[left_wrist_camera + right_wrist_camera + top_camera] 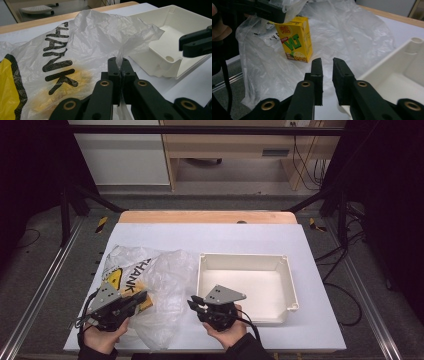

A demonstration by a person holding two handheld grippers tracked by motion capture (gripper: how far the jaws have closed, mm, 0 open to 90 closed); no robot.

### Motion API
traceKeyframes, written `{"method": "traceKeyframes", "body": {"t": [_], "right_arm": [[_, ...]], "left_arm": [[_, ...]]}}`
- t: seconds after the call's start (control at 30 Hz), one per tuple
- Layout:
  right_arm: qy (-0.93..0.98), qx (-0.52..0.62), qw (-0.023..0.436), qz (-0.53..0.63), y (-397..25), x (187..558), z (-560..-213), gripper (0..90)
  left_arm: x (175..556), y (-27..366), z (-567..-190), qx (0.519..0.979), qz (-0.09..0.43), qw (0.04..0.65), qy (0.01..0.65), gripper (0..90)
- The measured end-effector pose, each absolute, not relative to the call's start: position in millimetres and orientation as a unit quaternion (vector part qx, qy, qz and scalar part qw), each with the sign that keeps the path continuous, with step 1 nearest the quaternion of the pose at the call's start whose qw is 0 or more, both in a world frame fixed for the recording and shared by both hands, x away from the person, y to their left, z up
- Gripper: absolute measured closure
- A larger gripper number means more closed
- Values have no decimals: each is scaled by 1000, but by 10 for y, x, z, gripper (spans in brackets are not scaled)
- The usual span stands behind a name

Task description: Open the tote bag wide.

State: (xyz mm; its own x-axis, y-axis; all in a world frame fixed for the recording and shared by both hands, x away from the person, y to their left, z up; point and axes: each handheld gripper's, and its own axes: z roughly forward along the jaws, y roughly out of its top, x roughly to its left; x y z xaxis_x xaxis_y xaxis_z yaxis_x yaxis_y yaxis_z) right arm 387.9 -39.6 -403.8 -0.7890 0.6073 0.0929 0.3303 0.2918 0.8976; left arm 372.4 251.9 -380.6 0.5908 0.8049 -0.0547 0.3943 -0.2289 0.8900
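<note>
Holding up edge of plastic bag point(82, 42) with left gripper point(119, 65), jaws pinched tight on thin film. Right gripper point(327, 65) released, jaws apart, aimed at bag mouth. Yellow drink carton point(295, 37) stands upright inside bag, not yet grasped. White bin point(250, 282) beside bag has nothing in it. Judgement: bag opened, carton removal and placing left

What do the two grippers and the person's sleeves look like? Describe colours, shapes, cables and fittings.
The left gripper and the right gripper are black, each with two flat, blocky jaws on arms with brass-coloured pivot rings. Each carries a grey three-cornered plate and trails a black cable. The sleeves are dark.
</note>
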Motion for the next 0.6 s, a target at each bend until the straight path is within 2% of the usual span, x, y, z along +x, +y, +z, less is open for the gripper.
{"method": "traceKeyframes", "body": {"t": [0.13, 0.6], "right_arm": [[803, 289, 124, 507, -164, 3904, -4118, 900], [823, 309, 114, 463, 373, 3964, -4514, 900]], "left_arm": [[3711, 2539, -3789, 751, 218, 481, 395, 891], [3683, 2594, -3771, 745, 225, 488, 395, 892]]}}
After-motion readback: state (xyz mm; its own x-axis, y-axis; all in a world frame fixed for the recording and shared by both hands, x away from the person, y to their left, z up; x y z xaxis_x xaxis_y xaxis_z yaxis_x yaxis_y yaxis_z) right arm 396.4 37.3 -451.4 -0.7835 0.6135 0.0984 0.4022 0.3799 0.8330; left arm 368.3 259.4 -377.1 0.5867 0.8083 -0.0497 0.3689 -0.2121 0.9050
